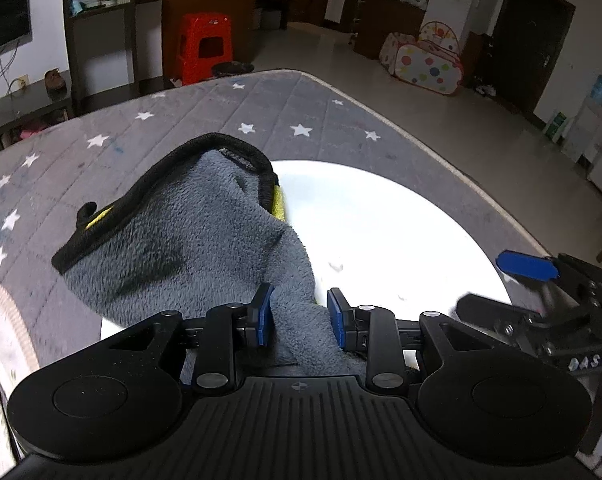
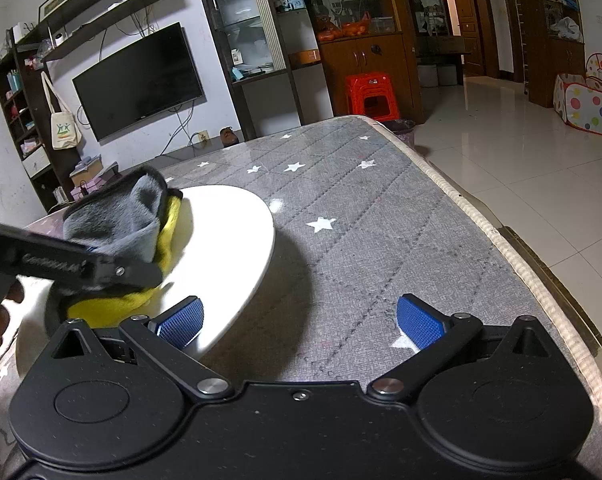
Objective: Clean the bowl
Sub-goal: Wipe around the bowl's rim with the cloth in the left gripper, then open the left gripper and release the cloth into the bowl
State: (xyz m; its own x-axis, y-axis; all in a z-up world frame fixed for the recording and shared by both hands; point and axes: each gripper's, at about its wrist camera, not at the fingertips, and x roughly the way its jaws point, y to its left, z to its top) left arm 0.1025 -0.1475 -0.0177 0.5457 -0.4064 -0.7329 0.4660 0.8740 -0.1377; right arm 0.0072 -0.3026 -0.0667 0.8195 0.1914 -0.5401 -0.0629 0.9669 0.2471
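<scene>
The bowl (image 1: 381, 232) sits near us on the star-patterned desk (image 2: 361, 208). Our left gripper (image 1: 299, 316) has its fingers clenched on the grey cloth (image 1: 181, 232); we press it flat and sweep the whole inside, while the right gripper (image 2: 301, 320), fingers released, should brace the rim.

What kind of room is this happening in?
Most likely a home living room: a wall-mounted television, a polka-dot children's play tent on the tiled floor, and glass-fronted cabinets full of household things.
</scene>
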